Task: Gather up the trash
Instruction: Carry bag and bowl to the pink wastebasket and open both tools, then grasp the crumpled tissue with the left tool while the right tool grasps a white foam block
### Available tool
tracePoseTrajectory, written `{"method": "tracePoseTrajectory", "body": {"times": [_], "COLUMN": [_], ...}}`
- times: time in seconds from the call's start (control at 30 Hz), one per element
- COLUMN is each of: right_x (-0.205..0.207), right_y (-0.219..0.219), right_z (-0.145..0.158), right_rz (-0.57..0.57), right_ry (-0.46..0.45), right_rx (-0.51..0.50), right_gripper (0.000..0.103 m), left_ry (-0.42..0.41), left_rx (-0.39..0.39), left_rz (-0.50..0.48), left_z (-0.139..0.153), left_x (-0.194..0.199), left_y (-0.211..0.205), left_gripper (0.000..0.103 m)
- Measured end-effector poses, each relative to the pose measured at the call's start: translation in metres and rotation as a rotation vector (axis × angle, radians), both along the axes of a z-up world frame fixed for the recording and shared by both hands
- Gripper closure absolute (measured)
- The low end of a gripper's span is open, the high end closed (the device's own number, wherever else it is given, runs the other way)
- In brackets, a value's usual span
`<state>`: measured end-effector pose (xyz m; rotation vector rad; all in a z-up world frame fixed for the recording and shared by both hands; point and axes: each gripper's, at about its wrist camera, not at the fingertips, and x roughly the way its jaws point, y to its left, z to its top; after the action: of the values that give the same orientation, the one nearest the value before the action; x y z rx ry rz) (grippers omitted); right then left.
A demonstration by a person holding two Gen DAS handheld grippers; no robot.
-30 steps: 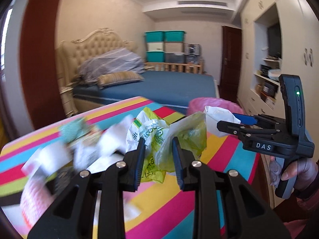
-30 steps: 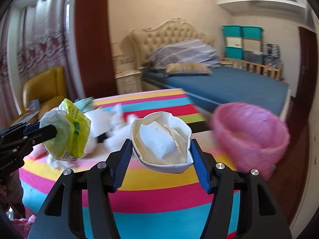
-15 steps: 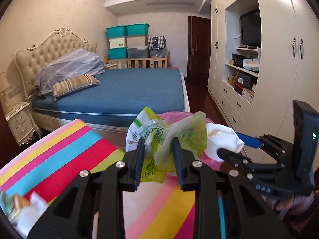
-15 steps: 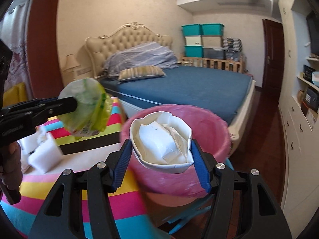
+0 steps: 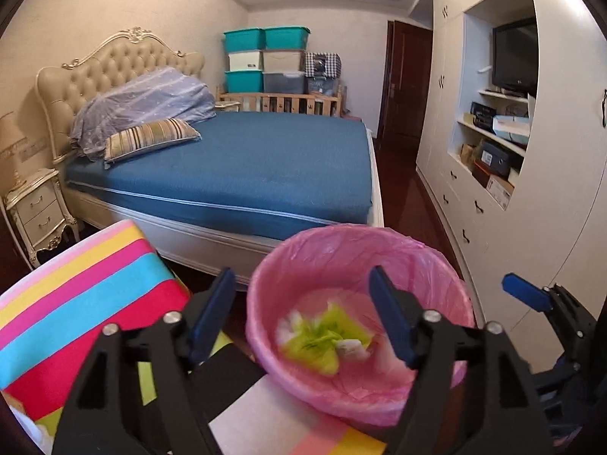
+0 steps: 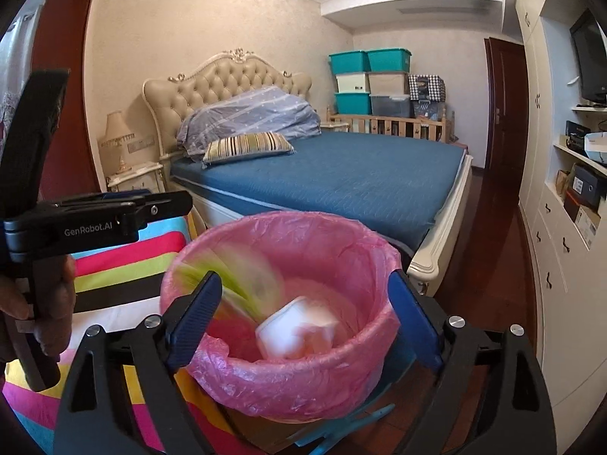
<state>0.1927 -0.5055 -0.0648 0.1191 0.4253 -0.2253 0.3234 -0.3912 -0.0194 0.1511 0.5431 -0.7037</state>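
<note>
Claws first: the left claw gapes wide and empty over the pink-lined round waste bin, and the right claw stands just as wide above it, holding nothing. Inside the bin a crumpled yellow-green plastic wrapper and a white paper bowl show blurred, mid-fall or just landed. Beside the bin the striped tabletop carries whitish scraps at its near corner, likely more trash left to fetch.

Pink bin liner, green bag, rainbow-striped cloth
</note>
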Motion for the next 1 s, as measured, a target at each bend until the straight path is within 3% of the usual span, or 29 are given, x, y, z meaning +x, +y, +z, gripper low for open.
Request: {"method": "tracePoseTrajectory", "body": {"times": [0.27, 0.5, 0.67, 0.8, 1.0], "right_x": [-0.047, -0.070, -0.062, -0.055, -0.038], "right_y": [0.029, 0.093, 0.146, 0.192, 0.235], "right_z": [0.006, 0.017, 0.015, 0.015, 0.007], "right_rz": [0.019, 0.101, 0.202, 0.281, 0.344], "right_ry": [-0.012, -0.033, -0.023, -0.005, 0.055], "right_rx": [0.006, 0.001, 0.000, -0.040, -0.024], "right_gripper": [0.014, 0.012, 0.012, 0.012, 0.012], "left_ry": [-0.070, -0.055, -0.125, -0.153, -0.123], "left_rx": [-0.022, -0.037, -0.004, -0.003, 0.022], "left_rz": [0.086, 0.170, 0.253, 0.365, 0.535], "left_z": [0.007, 0.010, 0.019, 0.019, 0.001], "left_x": [-0.051, -0.110, -0.149, -0.174, -0.204], "left_y": [0.076, 0.165, 0.224, 0.286, 0.369], "left_gripper": [0.004, 0.004, 0.004, 0.004, 0.004]}}
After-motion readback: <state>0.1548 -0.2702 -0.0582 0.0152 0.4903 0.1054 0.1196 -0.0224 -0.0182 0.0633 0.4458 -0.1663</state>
